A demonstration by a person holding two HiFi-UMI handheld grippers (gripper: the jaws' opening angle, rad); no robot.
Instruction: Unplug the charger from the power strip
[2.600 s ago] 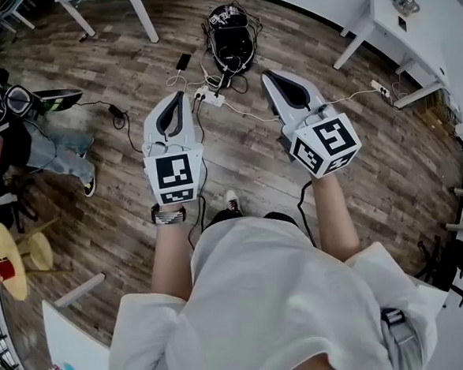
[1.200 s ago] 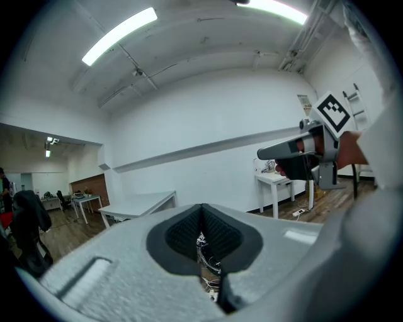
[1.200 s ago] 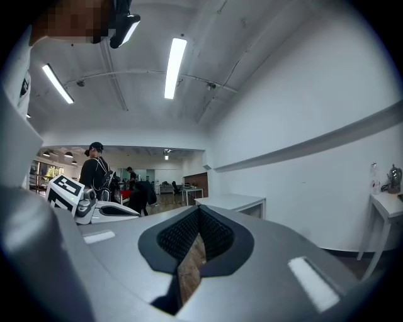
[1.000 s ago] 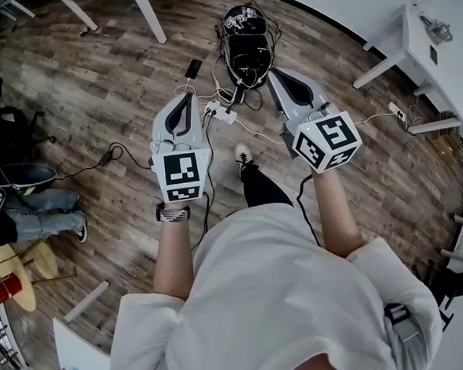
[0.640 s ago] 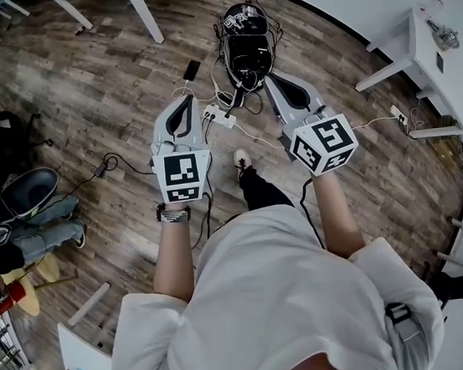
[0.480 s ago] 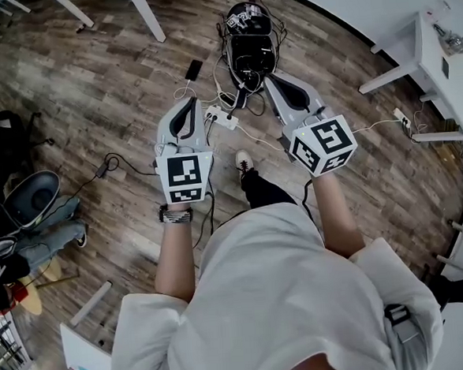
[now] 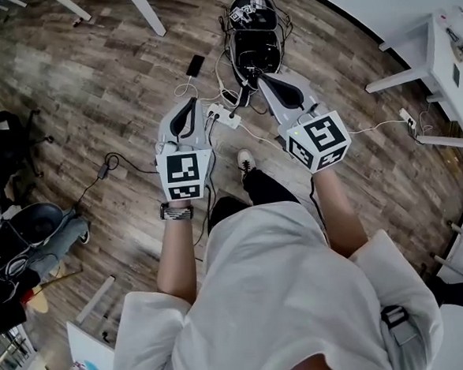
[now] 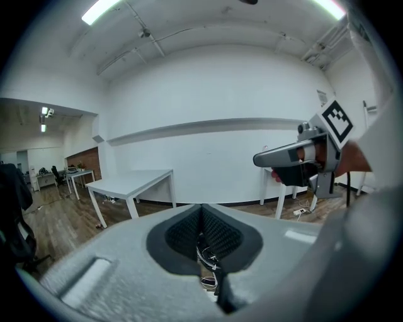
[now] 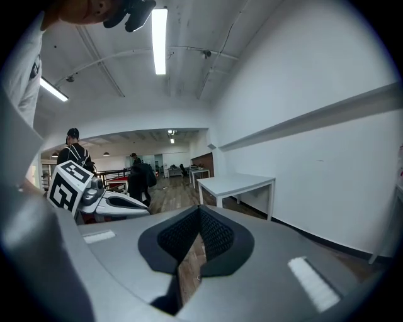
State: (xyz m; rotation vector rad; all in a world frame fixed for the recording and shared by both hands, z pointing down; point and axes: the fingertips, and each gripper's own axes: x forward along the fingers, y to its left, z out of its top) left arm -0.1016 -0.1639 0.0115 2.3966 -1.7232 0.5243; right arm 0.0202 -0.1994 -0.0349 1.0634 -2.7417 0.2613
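on the floor (image 7: pixel 114 93) just ahead of left gripper (image 7: pixel 188 104) and right gripper (image 7: pixel 261 82), both with jaws together and empty, lies the power strip (image 7: pixel 222 116), its charger indistinct; approach seems in hand, next calling for one gripper to open around the plug.

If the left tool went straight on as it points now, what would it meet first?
Likely the floor near the phone, though depth is unclear. The left tool, shut and empty, aims left of the power strip and would pass it.
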